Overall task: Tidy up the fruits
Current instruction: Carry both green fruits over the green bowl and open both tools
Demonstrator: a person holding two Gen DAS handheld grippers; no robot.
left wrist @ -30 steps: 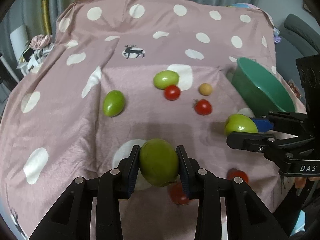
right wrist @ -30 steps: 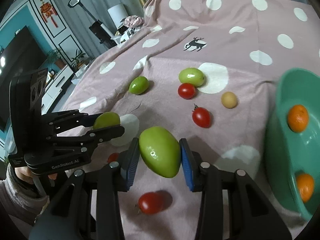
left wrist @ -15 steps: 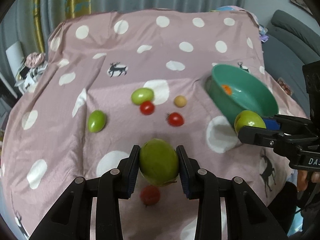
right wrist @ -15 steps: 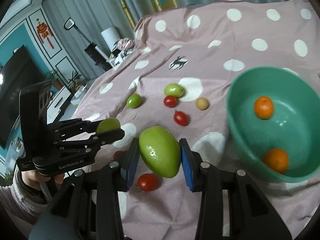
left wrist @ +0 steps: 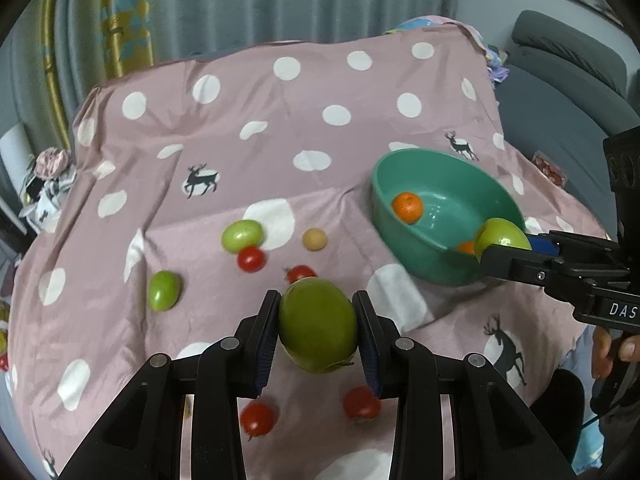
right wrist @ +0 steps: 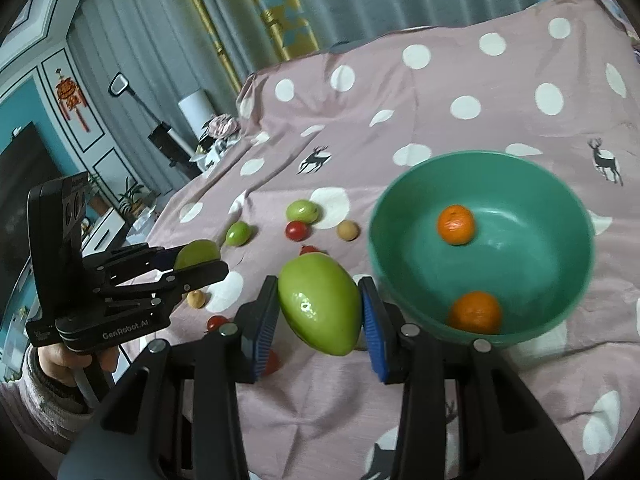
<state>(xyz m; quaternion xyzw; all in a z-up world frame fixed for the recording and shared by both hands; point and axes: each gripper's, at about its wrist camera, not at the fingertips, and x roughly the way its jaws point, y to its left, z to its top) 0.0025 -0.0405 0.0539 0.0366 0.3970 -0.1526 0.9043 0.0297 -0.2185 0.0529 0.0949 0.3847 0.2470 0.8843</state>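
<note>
My left gripper (left wrist: 317,334) is shut on a green mango (left wrist: 318,326), held above the pink spotted cloth (left wrist: 256,128). My right gripper (right wrist: 320,312) is shut on a second green mango (right wrist: 320,303), held just left of the green bowl (right wrist: 560,196). The bowl holds two oranges (right wrist: 456,225) (right wrist: 476,312). In the left wrist view the bowl (left wrist: 480,184) sits at the right, with the right gripper (left wrist: 505,246) and its mango (left wrist: 500,232) at its near rim. The left gripper also shows in the right wrist view (right wrist: 200,261).
On the cloth lie two green fruits (left wrist: 243,234) (left wrist: 164,291), several red tomatoes (left wrist: 251,259) (left wrist: 258,418) (left wrist: 361,404) and a small tan fruit (left wrist: 315,239). A grey sofa (left wrist: 568,80) stands at the right. Curtains hang behind.
Both grippers have risen and drawn back with their mangoes. The right gripper has moved toward the bowl, whose inside with the oranges now shows in both views.
</note>
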